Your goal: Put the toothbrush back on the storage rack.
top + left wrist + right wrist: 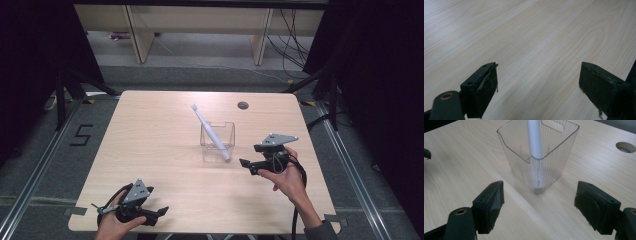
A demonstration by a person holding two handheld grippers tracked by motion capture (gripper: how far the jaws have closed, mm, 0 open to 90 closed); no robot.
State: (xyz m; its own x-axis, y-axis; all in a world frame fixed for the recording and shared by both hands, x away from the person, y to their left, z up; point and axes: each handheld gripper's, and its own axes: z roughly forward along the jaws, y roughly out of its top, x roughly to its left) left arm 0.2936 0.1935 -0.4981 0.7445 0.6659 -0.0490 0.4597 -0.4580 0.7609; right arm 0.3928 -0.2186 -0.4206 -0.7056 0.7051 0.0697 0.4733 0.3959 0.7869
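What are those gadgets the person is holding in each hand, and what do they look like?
Each is a black hand-held gripper with two flat, blocky jaws lined with dark, worn pads. The left gripper and right gripper each carry a grey three-cornered plate on top and trail a black cable. A grey sleeve cuff shows at the right wrist.

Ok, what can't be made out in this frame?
- Toothbrush head: cut off by the top edge in the right gripper view; too small for bristle detail in the high view.
- Cup base in the high view: blurred behind its clear ribbed walls.
- Left gripper jaws in the high view: too small and dark to judge.
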